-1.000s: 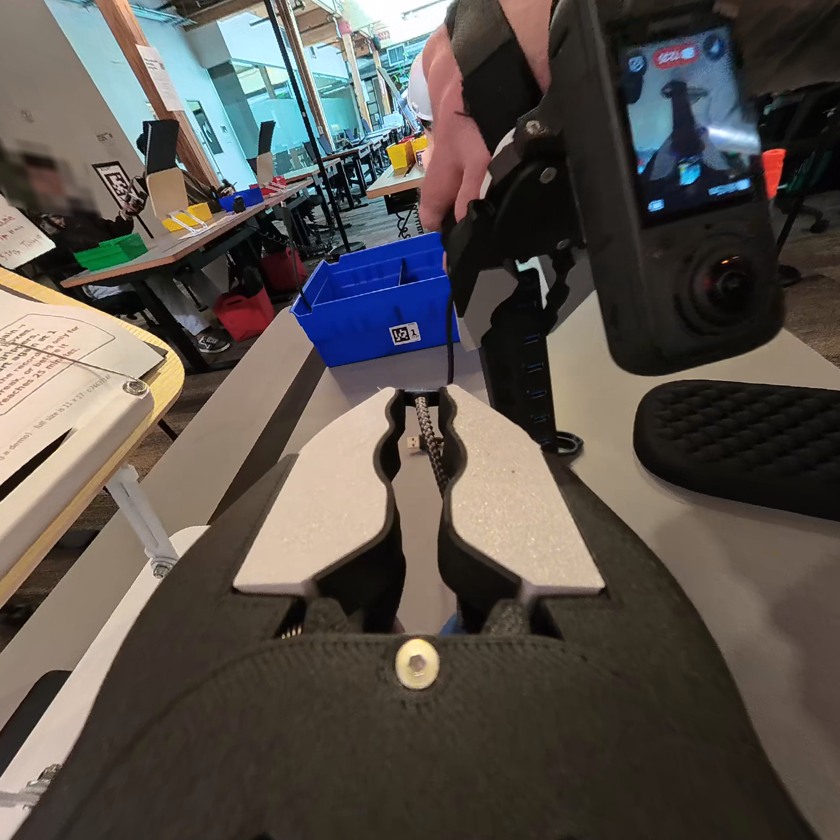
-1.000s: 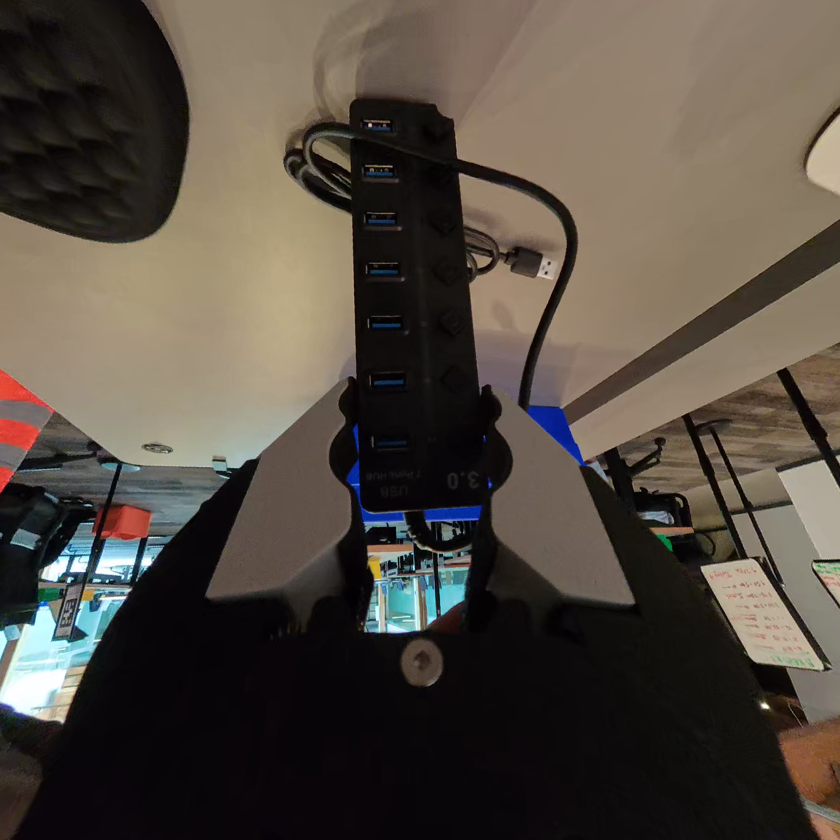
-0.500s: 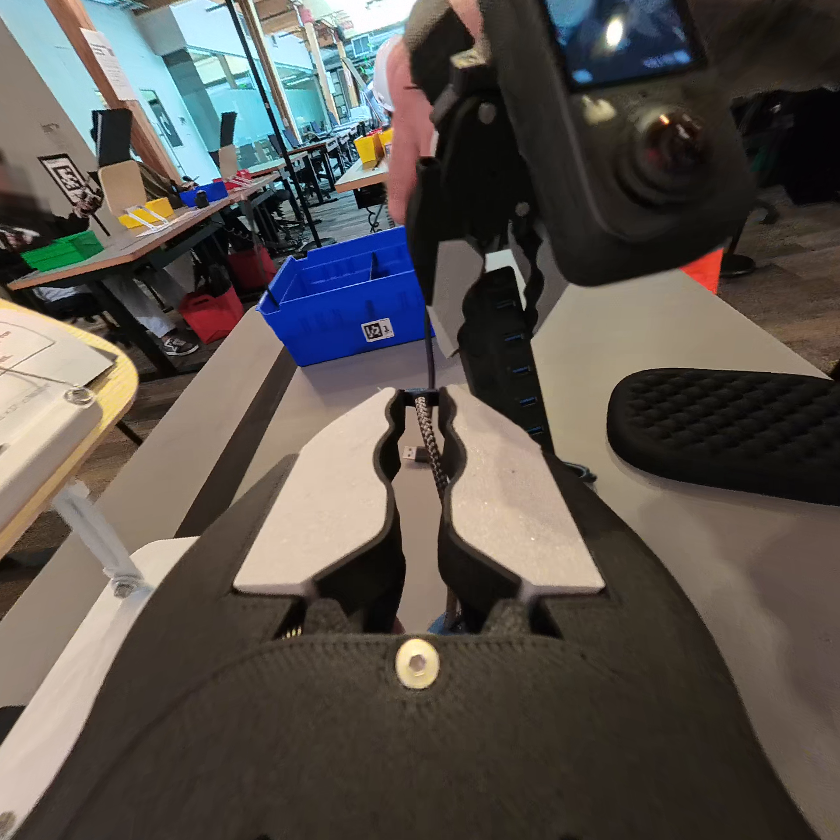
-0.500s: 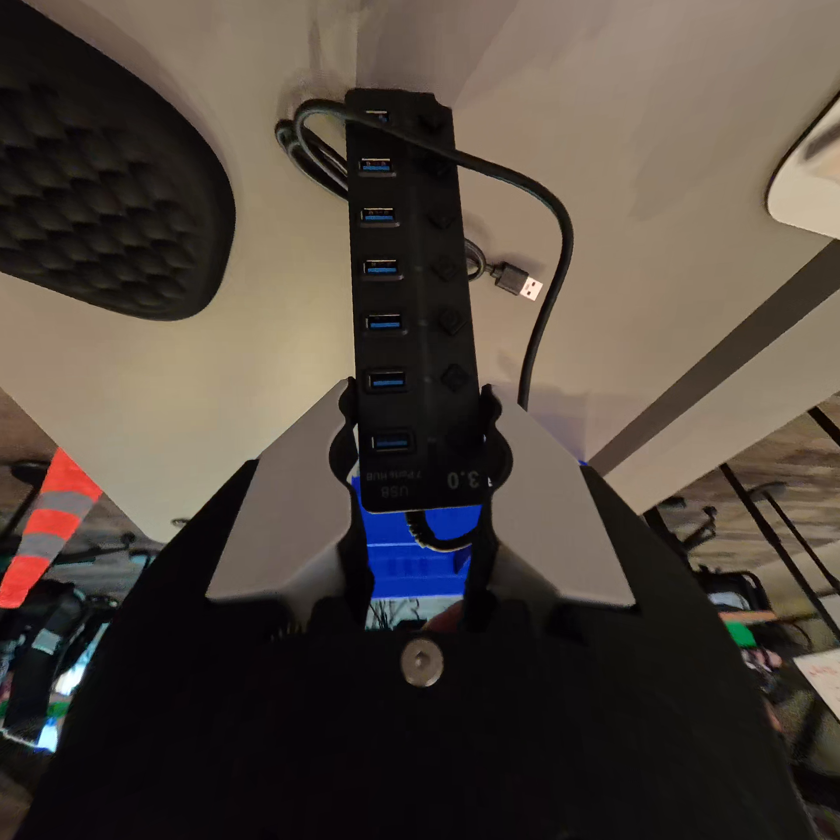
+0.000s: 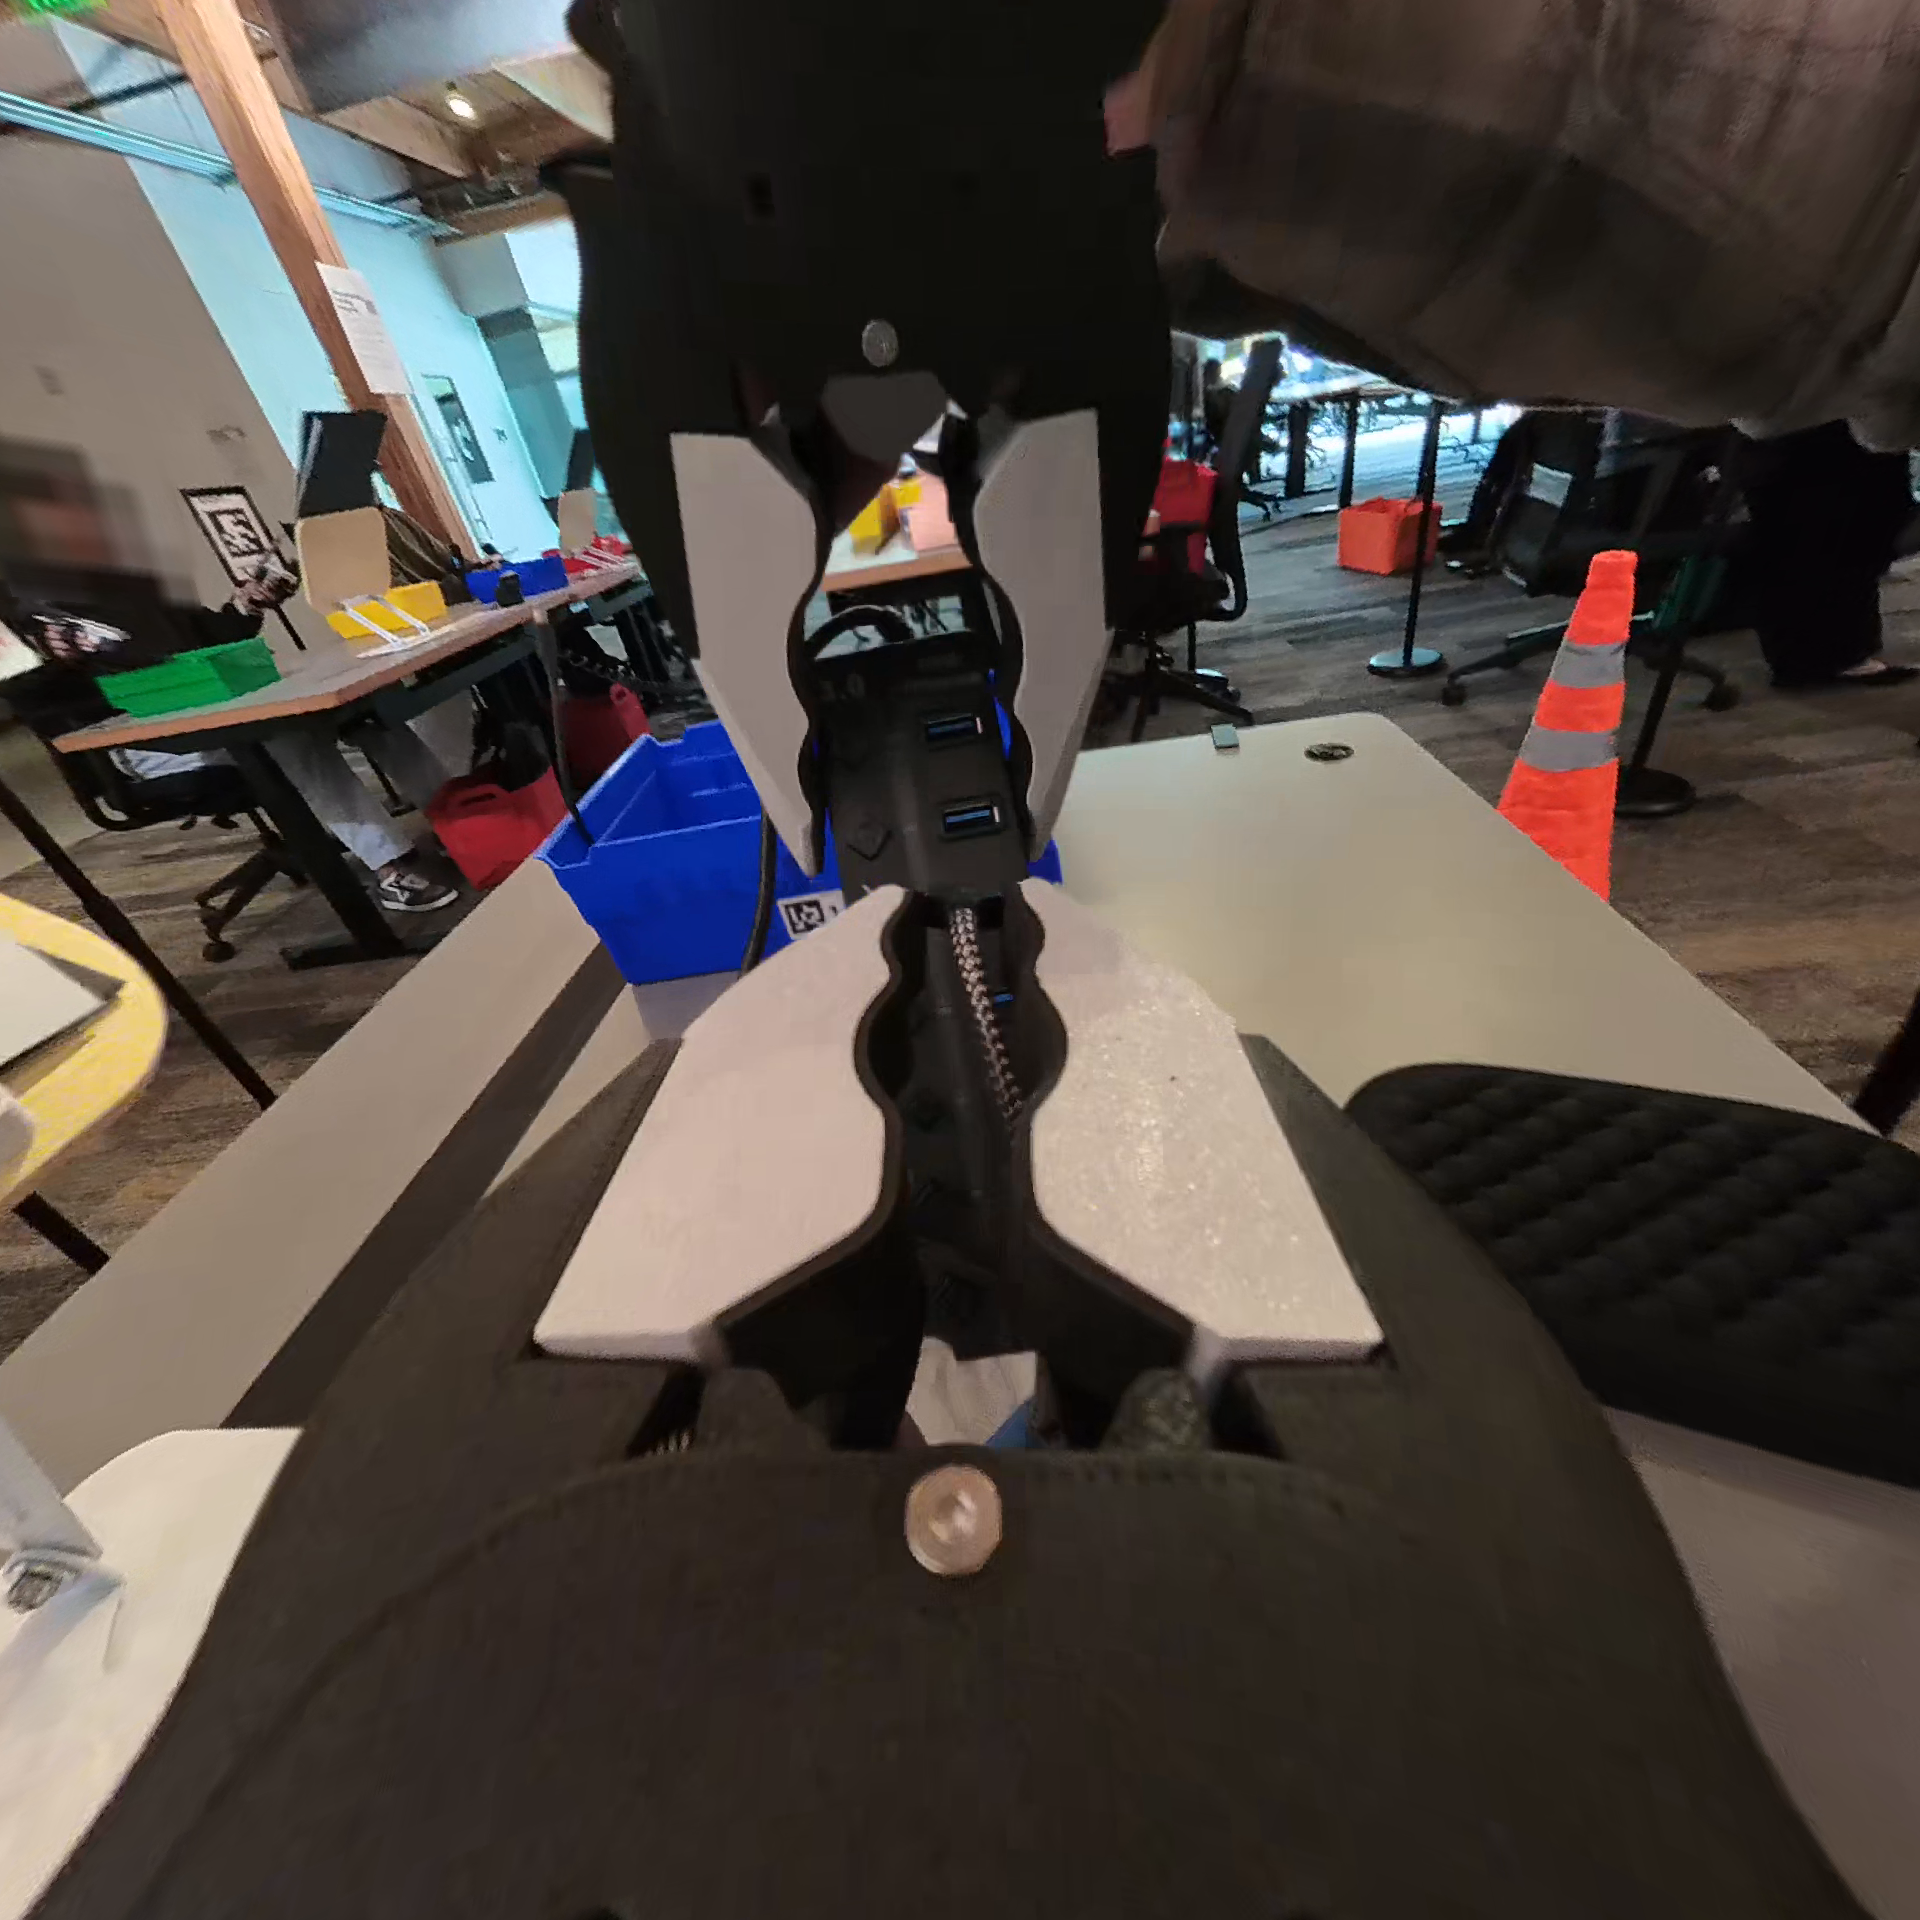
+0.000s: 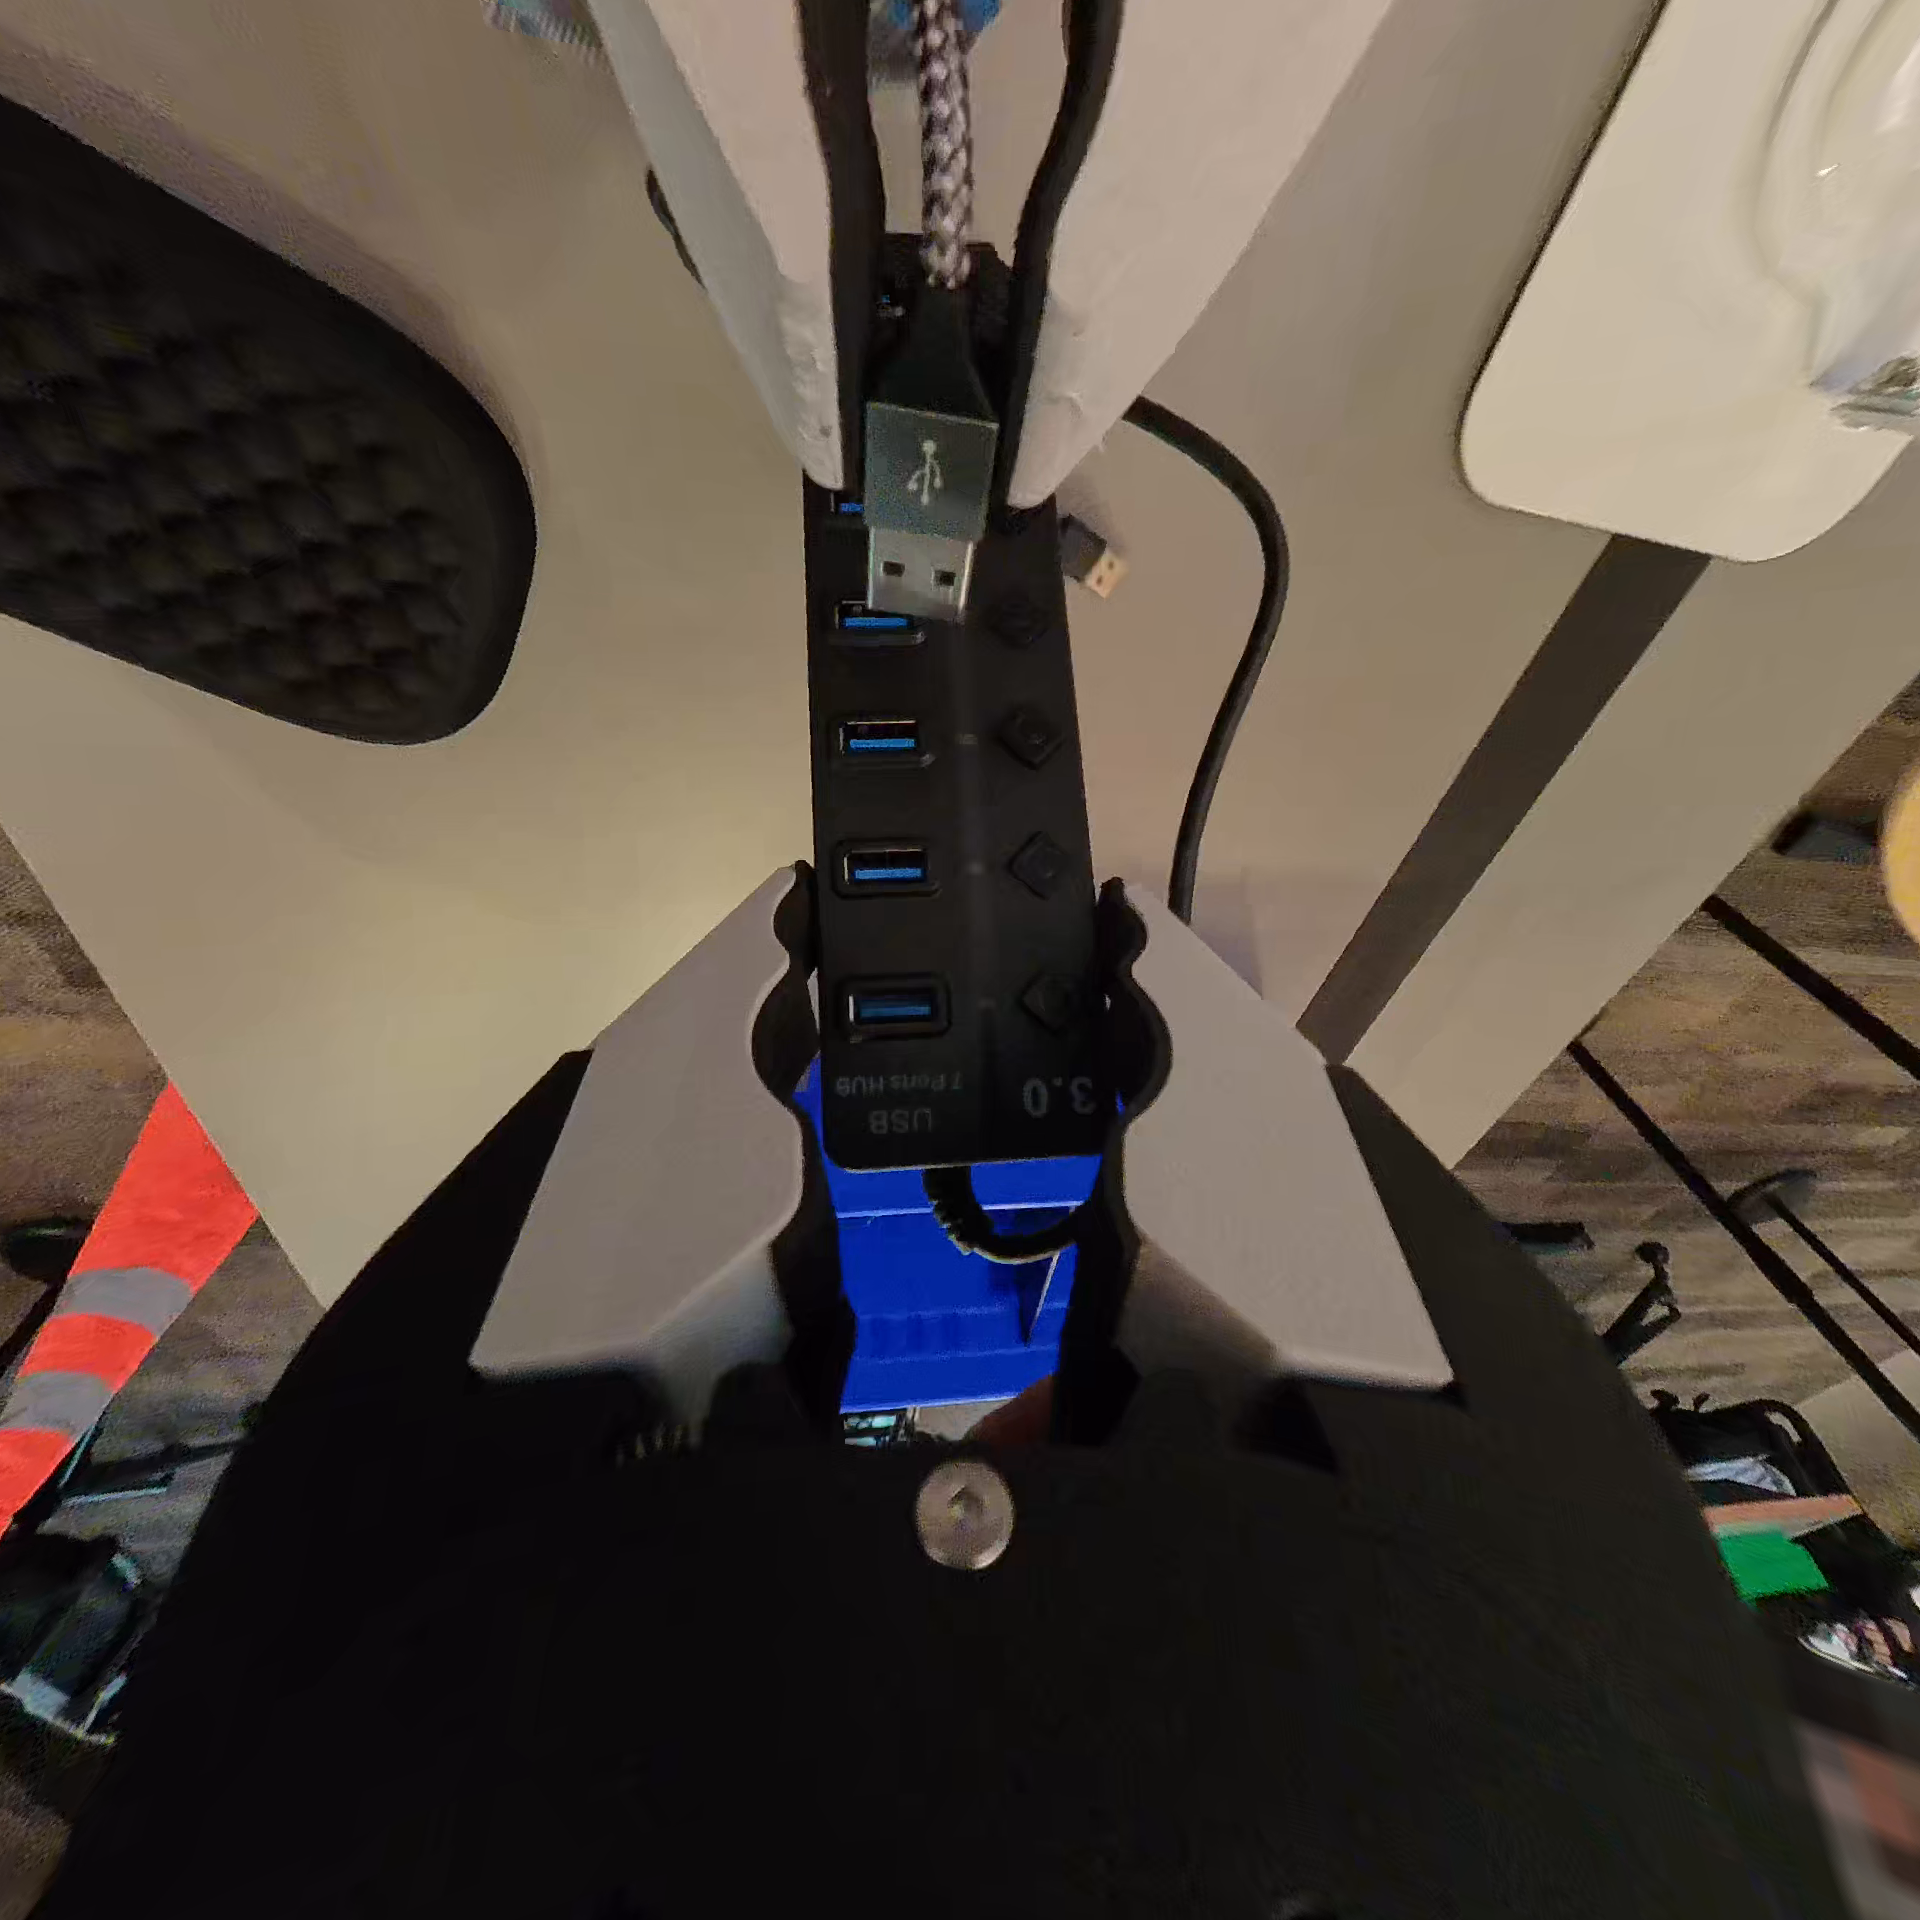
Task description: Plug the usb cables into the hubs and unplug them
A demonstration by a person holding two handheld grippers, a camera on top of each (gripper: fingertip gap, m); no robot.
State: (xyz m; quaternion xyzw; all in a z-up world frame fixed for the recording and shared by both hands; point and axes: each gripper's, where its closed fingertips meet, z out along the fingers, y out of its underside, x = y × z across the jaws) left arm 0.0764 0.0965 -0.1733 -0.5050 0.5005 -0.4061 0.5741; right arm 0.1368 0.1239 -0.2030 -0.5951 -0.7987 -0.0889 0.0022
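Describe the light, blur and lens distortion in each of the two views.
Left wrist view: bright daylight; blurred sleeve; table edges bowed by the wide lens. Right wrist view: dimmer and warmer; sharp USB plug and hub; motion-smeared corners.

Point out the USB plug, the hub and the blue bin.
USB plug [image 6: 925, 473], right wrist view, grey housing.
hub [image 6: 966, 790], right wrist view, black face between ports and buttons.
blue bin [image 5: 665, 873], left wrist view, front wall.

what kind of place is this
Probably an open-plan office or lab workspace: rows of desks with coloured bins, rolling chairs, and a traffic cone on the carpeted floor. Both grippers work at a light table.
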